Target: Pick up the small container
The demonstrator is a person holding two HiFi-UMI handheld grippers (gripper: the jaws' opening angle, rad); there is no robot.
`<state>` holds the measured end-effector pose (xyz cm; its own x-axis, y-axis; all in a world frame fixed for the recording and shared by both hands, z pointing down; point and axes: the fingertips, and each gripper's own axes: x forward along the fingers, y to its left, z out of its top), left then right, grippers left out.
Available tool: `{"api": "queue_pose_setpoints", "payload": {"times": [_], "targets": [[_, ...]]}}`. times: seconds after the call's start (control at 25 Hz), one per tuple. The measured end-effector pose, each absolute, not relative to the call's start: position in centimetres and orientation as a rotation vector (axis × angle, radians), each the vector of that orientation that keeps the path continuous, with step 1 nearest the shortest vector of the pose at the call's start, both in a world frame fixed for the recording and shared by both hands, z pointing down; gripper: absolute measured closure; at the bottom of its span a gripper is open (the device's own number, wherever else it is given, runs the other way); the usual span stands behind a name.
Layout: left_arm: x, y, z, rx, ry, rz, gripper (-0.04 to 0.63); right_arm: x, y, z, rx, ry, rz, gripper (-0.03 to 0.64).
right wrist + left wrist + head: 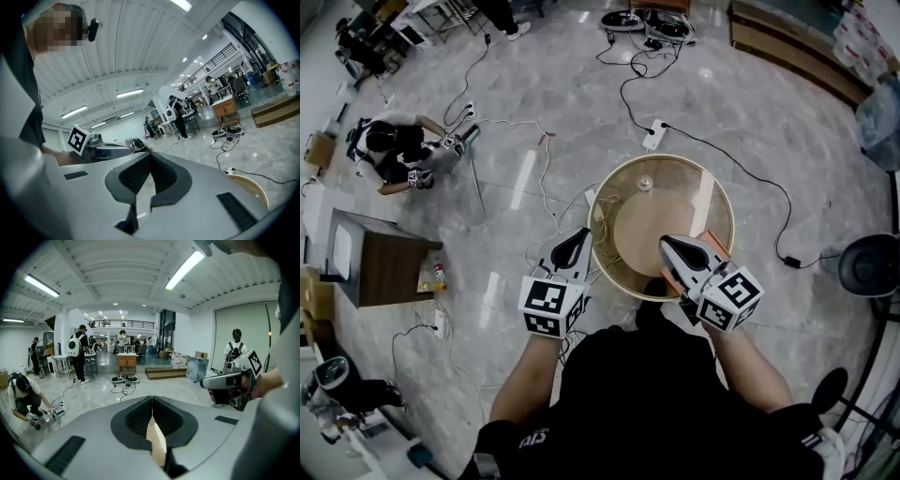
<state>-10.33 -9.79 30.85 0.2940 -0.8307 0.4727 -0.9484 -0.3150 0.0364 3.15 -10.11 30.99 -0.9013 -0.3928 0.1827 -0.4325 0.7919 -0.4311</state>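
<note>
A small pale container (pixel 645 184) stands on the far side of a round wood-rimmed table (pixel 609 258). Both grippers hover at the table's near edge, well short of it. My left gripper (pixel 580 234) is over the left rim, its jaws closed together with nothing between them (pixel 152 405). My right gripper (pixel 668 243) is over the near right part of the top, above an orange flat object (pixel 715 246); its pads also meet at the tips with nothing held (pixel 150 158). Each gripper view shows the other gripper: the right one (pixel 229 382), the left one (pixel 105 149).
Cables and a white power strip (pixel 654 134) lie on the marble floor beyond the table. A wooden cabinet (pixel 380 267) stands at left, a person crouches at far left (pixel 394 150), and a black stool (pixel 868 265) is at right. Other people stand far off.
</note>
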Motion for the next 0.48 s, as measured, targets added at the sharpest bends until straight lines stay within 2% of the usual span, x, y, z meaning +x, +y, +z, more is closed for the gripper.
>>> {"api": "queue_pose_setpoints", "payload": {"times": [0.48], "targets": [[-8.6, -13.4, 32.2, 2.262, -1.602, 0.524, 0.577, 5.7, -12.8, 31.5, 0.688, -2.872, 0.719, 0.603]]}}
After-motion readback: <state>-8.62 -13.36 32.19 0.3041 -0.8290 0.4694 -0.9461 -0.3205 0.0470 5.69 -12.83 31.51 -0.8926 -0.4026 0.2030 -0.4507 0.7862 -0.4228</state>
